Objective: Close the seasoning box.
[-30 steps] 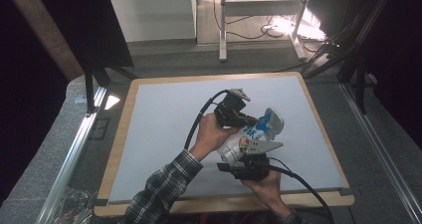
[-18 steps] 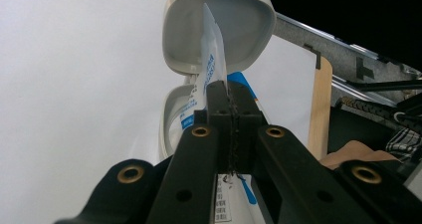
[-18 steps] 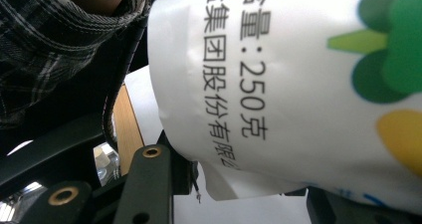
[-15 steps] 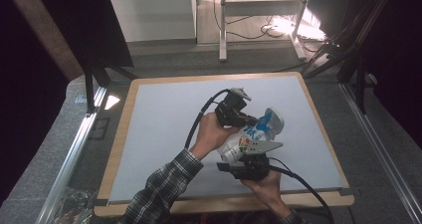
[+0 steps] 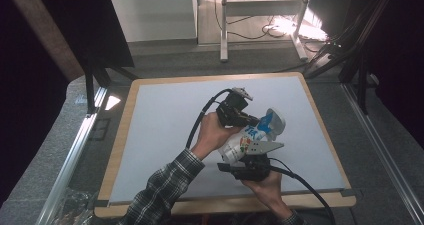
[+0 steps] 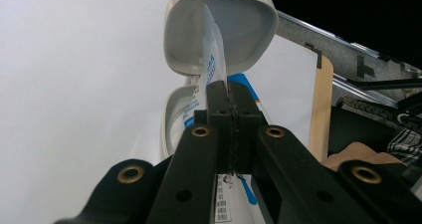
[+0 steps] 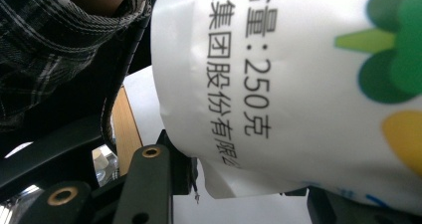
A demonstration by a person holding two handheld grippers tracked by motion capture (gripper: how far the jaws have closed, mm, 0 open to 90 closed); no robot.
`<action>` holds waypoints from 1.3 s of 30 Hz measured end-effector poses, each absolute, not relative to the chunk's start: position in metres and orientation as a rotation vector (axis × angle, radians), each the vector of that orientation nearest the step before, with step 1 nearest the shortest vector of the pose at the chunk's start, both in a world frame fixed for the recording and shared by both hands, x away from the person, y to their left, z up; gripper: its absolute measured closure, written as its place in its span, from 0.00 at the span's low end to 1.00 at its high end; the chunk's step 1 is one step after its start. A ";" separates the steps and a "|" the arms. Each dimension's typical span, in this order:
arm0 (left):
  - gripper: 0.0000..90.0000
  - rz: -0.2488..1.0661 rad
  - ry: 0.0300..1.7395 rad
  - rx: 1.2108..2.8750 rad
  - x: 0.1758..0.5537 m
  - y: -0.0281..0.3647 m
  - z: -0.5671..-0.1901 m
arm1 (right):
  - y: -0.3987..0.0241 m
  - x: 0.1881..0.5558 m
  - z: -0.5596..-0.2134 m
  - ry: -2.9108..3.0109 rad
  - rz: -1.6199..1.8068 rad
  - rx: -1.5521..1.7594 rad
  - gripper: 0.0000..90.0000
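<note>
Gripping the white pouch (image 5: 243, 144) (both sides): left hand-held gripper (image 6: 230, 102), right hand-held gripper (image 5: 250, 161).

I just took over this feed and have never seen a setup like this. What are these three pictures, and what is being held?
There is no robot arm here. A person stands at a table with a white top, holding a hand-held two-jaw gripper in each hand.

The high view looks down from above. The left gripper and right gripper meet over the table on a white printed pouch.

The left gripper view looks along that gripper's black jaws, which are shut on a thin edge of the pouch; a pale bowl-shaped piece shows behind it.

The right gripper view sits very close: the pouch lies between its jaws, printed with characters and "250".
</note>
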State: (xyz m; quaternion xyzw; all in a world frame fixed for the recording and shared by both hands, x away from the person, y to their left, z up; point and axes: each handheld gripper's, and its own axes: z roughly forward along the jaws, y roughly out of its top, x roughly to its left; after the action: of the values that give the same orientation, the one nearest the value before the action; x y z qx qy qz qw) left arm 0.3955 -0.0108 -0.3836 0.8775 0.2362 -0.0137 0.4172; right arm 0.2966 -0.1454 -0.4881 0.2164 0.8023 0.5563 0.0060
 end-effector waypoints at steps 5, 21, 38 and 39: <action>1.00 -0.037 0.594 2.203 0.396 -0.011 -0.384 | -0.145 0.297 -0.488 2.507 1.742 0.679 0.66; 1.00 -0.042 0.598 2.210 0.398 -0.012 -0.383 | -0.144 0.297 -0.486 2.505 1.739 0.682 0.66; 1.00 -0.038 0.599 2.214 0.398 -0.012 -0.382 | -0.143 0.296 -0.485 2.498 1.748 0.677 0.66; 1.00 -0.038 0.599 2.214 0.398 -0.012 -0.382 | -0.142 0.296 -0.485 2.498 1.749 0.677 0.66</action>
State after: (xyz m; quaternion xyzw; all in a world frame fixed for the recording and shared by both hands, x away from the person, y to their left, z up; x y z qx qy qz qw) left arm 0.3981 -0.0119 -0.3820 0.8797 0.2381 -0.0150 0.4113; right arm 0.2963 -0.1425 -0.4850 0.2166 0.7998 0.5598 0.0090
